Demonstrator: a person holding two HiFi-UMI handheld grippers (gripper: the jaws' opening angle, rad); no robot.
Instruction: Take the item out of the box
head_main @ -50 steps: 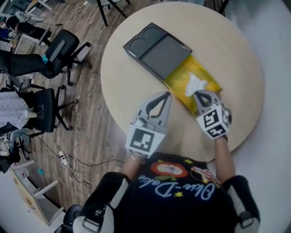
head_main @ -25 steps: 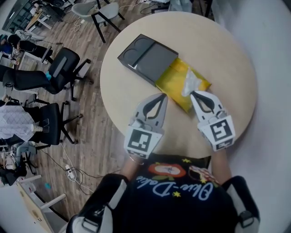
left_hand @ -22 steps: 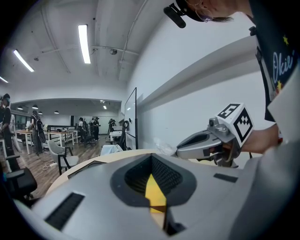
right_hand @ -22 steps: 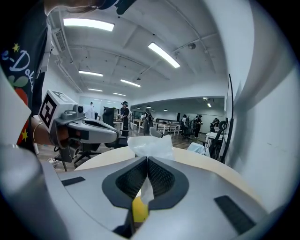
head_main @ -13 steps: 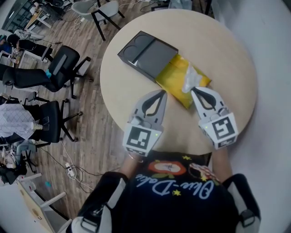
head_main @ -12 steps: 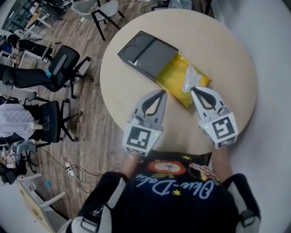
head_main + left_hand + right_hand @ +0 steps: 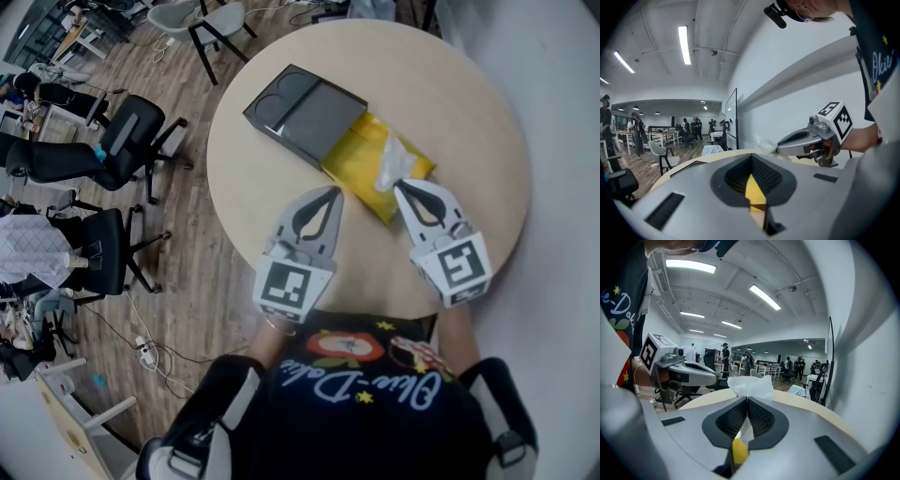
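Pinching the white tissue [image 7: 751, 386], the right gripper [image 7: 746, 400] has its jaws pressed together on it. Only the right gripper view shows this grip; from the head view its tip simply meets the tissue above the yellow box [image 7: 359, 153]. The left gripper [image 7: 330, 191], jaws closed on nothing, hangs at the box's 8 o'clock. Beyond, toward 11 o'clock, a dark tray [image 7: 305, 108] abuts the box on the round table [image 7: 459, 103].
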